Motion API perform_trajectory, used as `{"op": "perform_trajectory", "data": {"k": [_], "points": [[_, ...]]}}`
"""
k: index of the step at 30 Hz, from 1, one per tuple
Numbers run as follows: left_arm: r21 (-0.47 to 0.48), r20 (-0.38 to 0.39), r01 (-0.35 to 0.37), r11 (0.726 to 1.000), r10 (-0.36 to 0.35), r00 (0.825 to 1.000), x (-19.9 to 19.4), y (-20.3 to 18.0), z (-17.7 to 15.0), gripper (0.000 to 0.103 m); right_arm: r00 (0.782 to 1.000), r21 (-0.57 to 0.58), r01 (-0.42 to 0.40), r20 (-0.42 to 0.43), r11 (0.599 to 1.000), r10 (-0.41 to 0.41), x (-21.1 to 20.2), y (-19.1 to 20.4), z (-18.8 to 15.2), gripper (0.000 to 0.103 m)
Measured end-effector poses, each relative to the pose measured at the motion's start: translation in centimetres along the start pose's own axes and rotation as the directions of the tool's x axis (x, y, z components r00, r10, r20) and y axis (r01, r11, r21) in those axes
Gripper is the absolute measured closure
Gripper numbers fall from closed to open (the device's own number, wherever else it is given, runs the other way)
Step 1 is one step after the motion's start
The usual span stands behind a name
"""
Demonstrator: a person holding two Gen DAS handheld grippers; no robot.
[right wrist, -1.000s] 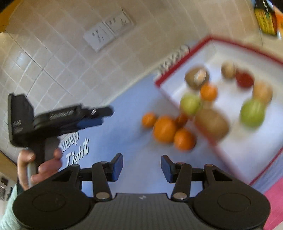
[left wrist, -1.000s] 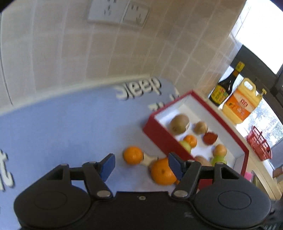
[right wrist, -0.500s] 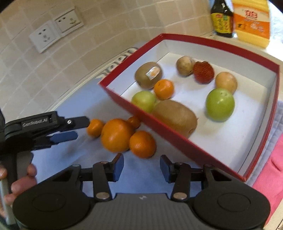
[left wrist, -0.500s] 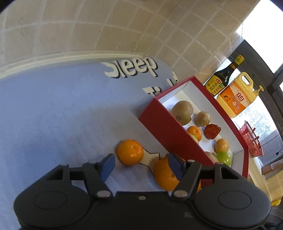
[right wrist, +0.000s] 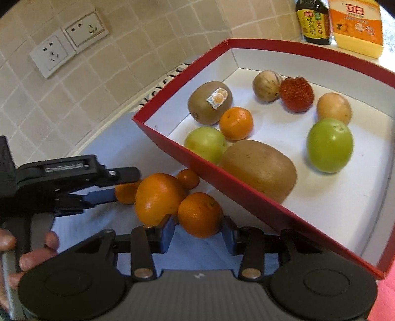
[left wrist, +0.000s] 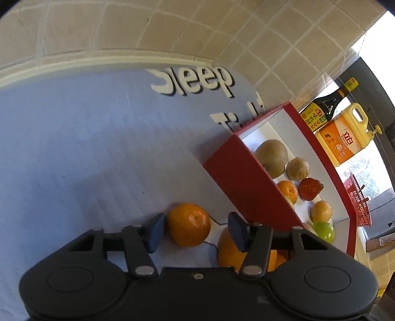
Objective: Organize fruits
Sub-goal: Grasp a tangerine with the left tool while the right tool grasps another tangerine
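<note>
A red box (right wrist: 246,184) with a white inside holds several fruits: kiwis, green apples, a small orange, a strawberry. Outside it on the blue mat lie a big orange (right wrist: 158,198), two mandarins and a tiny one (right wrist: 188,178). My right gripper (right wrist: 197,233) is open, its jaws either side of the near mandarin (right wrist: 199,214). My left gripper (left wrist: 195,230) is open, its jaws either side of the far mandarin (left wrist: 188,224); it also shows in the right wrist view (right wrist: 108,189). The big orange (left wrist: 237,251) lies under the left gripper's right finger.
A soy sauce bottle (right wrist: 313,21) and a yellow oil jug (right wrist: 355,24) stand behind the box by the window. A small red basket (left wrist: 358,200) sits beyond. The tiled wall with sockets (right wrist: 69,42) is close behind the mat (left wrist: 86,148). A pink cloth (right wrist: 385,303) lies right.
Both grippers have moved forward and down toward the loose oranges; each now has a mandarin between its open jaws. The fruits have not moved.
</note>
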State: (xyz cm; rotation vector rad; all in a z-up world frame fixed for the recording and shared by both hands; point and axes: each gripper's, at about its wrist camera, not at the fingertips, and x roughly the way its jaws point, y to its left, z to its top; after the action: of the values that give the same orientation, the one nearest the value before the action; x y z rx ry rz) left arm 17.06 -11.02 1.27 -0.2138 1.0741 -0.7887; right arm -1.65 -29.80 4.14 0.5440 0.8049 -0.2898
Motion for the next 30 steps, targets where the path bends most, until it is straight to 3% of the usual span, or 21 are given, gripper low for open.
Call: {"op": "perform_trajectory", "data": {"k": [3, 6, 7, 13, 23, 30], "points": [[0.012, 0.005, -0.033, 0.999, 0.033, 0.999, 0.2, -0.2, -0.1, 0.058, 0.999, 0.005, -0.038, -0.002, 0.999, 0.038, 0.0, -0.5, 0.0, 0.058], [0.0, 0.012, -0.039, 0.999, 0.039, 0.999, 0.2, -0.1, -0.2, 0.059, 0.997, 0.033, -0.074, -0.001, 0.997, 0.074, 0.1, -1.1, 0.1, 0.059], [0.0, 0.017, -0.041, 0.999, 0.041, 0.999, 0.2, -0.2, -0.3, 0.059, 0.997, 0.04, -0.083, 0.002, 0.996, 0.083, 0.1, -1.4, 0.1, 0.065], [-0.026, 0.045, -0.031, 0.999, 0.032, 0.998, -0.7, -0.3, -0.9, 0.059, 0.991, 0.07, -0.132, 0.02, 0.989, 0.131, -0.2, -2.5, -0.4, 0.066], [-0.01, 0.086, -0.047, 0.999, 0.048, 0.995, -3.4, -1.3, -1.9, 0.06, 0.978, -0.036, -0.209, -0.022, 0.977, 0.208, -3.7, -1.7, -0.9, 0.066], [0.075, 0.163, -0.017, 0.997, 0.004, 0.987, -7.0, -4.1, -2.0, 0.06, 0.968, -0.153, -0.237, 0.04, 0.959, 0.246, -8.4, -0.9, -0.7, 0.066]]}}
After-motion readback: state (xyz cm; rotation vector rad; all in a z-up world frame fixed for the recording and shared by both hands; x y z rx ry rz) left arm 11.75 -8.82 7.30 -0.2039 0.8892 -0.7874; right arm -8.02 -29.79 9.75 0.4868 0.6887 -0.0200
